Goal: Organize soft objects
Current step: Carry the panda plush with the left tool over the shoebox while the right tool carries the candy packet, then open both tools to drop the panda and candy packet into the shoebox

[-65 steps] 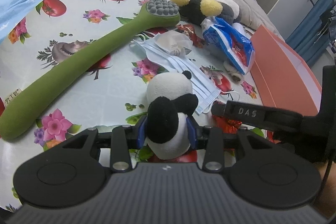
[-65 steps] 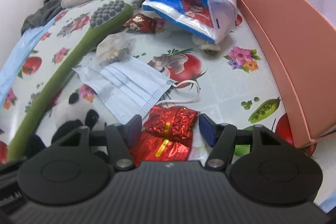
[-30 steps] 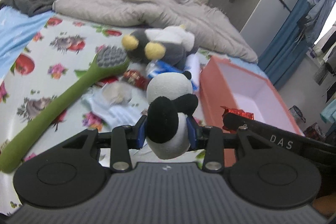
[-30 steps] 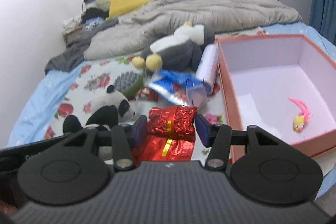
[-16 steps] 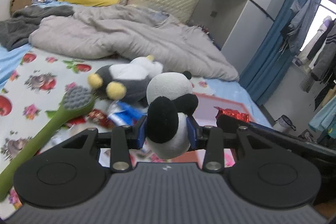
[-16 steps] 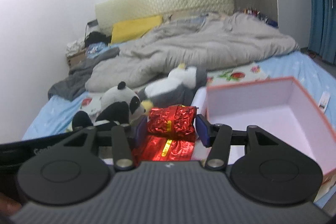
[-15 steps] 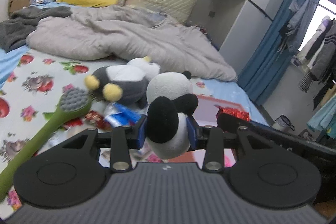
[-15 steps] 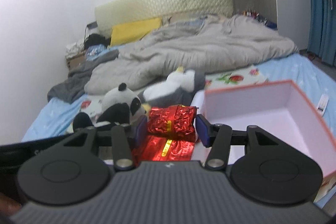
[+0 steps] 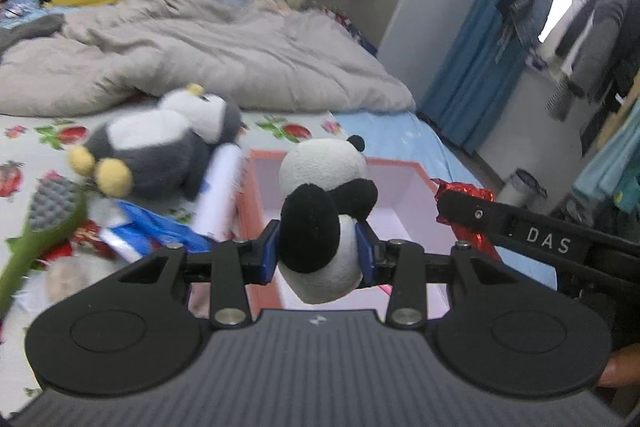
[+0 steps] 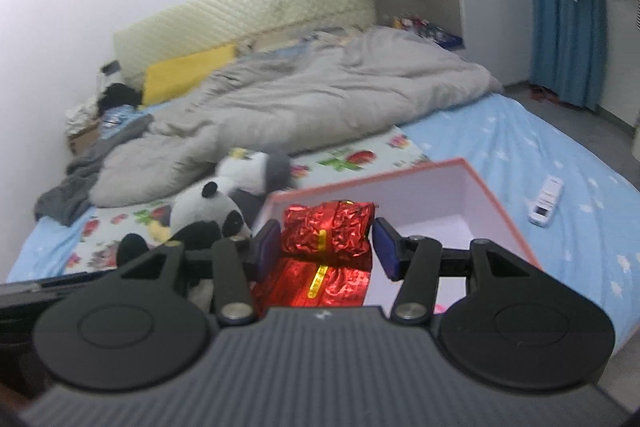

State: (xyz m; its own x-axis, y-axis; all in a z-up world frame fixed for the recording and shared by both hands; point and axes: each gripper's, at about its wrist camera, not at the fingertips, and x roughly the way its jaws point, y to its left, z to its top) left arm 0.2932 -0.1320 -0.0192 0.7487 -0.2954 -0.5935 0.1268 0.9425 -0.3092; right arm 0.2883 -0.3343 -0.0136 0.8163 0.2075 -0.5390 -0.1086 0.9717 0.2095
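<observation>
My left gripper (image 9: pixel 317 253) is shut on a black-and-white panda plush (image 9: pixel 322 211) and holds it in the air over the near edge of the open salmon-pink box (image 9: pixel 404 183). My right gripper (image 10: pixel 326 249) is shut on a crinkled red foil packet (image 10: pixel 326 231) and holds it above the same box (image 10: pixel 492 203). The panda (image 10: pixel 208 213) also shows at the left of the right wrist view. The red packet (image 9: pixel 460 193) shows at the right of the left wrist view.
A grey penguin plush (image 9: pixel 160 143), a green long-handled brush (image 9: pixel 44 223), a blue packet (image 9: pixel 156 227) and a white tube (image 9: pixel 218 183) lie on the fruit-print sheet left of the box. A grey quilt (image 9: pixel 224 67) lies behind. A white remote (image 10: pixel 546 201) lies on the blue sheet.
Both grippers have risen from the sheet with their objects and swung right, so that the pink box now lies beneath them. The grips have not changed.
</observation>
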